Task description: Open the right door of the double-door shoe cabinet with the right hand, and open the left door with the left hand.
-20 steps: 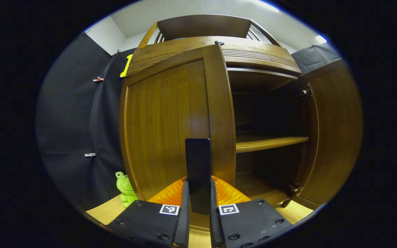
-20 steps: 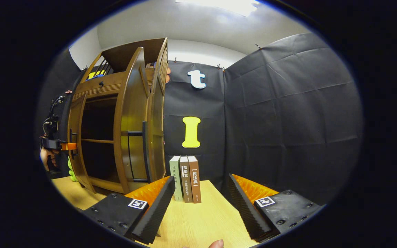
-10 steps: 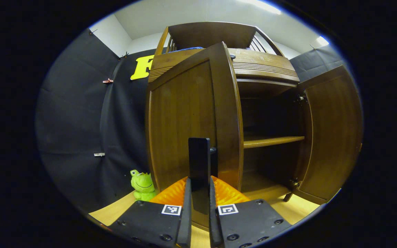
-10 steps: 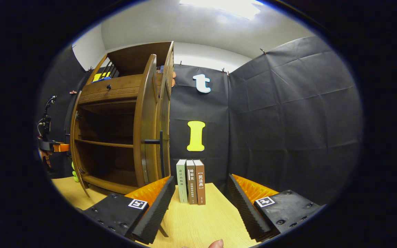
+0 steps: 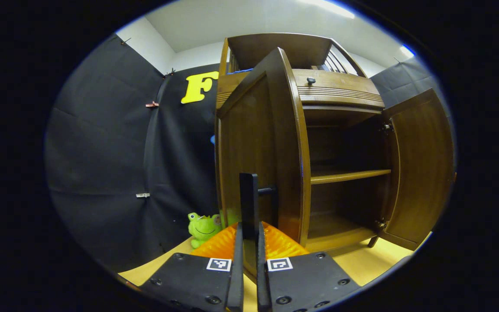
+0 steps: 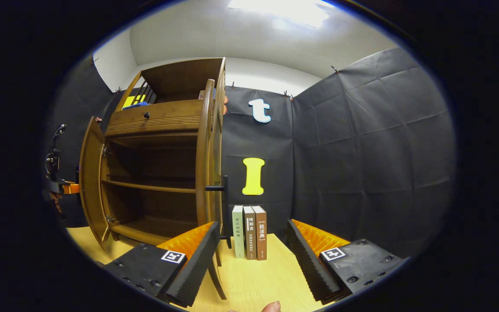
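Cabinet (image 5: 340,93) on bench (image 6: 258,281), both doors swung wide. We see left tool (image 5: 248,242) clamped on left door handle (image 5: 248,203); right tool (image 6: 251,255) fingers apart, holding nothing.

Books (image 6: 249,232) right of cabinet (image 6: 163,173)

cabinet (image 6: 158,125): brown wood, upright on far left of table | left door (image 5: 258,147): swung wide open, black handle (image 5: 248,203) | right door (image 5: 420,164): swung open | shelf (image 5: 349,175): bare
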The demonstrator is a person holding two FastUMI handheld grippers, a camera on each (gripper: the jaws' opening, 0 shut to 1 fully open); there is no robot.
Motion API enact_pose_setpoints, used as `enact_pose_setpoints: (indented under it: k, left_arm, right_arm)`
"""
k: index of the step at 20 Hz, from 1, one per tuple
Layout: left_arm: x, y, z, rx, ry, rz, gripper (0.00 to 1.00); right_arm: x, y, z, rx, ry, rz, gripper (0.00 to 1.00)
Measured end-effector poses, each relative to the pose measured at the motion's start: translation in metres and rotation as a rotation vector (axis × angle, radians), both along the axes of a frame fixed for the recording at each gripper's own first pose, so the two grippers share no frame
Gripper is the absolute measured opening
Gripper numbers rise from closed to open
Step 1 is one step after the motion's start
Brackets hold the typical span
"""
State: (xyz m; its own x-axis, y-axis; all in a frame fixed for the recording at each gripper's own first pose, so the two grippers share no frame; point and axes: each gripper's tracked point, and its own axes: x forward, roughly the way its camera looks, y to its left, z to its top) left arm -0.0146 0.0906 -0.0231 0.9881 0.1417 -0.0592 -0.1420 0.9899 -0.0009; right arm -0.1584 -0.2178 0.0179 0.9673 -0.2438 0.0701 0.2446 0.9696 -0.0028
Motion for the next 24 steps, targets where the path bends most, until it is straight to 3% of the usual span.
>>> enact_pose_setpoints:
  k: [11, 19, 24]
  left_arm:
    - [-0.027, 0.073, 0.0, -0.024, -0.016, 0.082, 0.07]
    - [-0.05, 0.121, -0.003, -0.064, -0.002, 0.067, 0.05]
    - [-0.059, 0.124, 0.002, -0.092, -0.015, 0.067, 0.05]
  right_arm:
    - [-0.01, 0.03, 0.009, 0.02, -0.01, 0.011, 0.97]
    - [-0.012, 0.058, 0.016, 0.0, -0.011, 0.046, 0.97]
    - [-0.008, 0.075, 0.013, -0.003, -0.001, 0.072, 0.97]
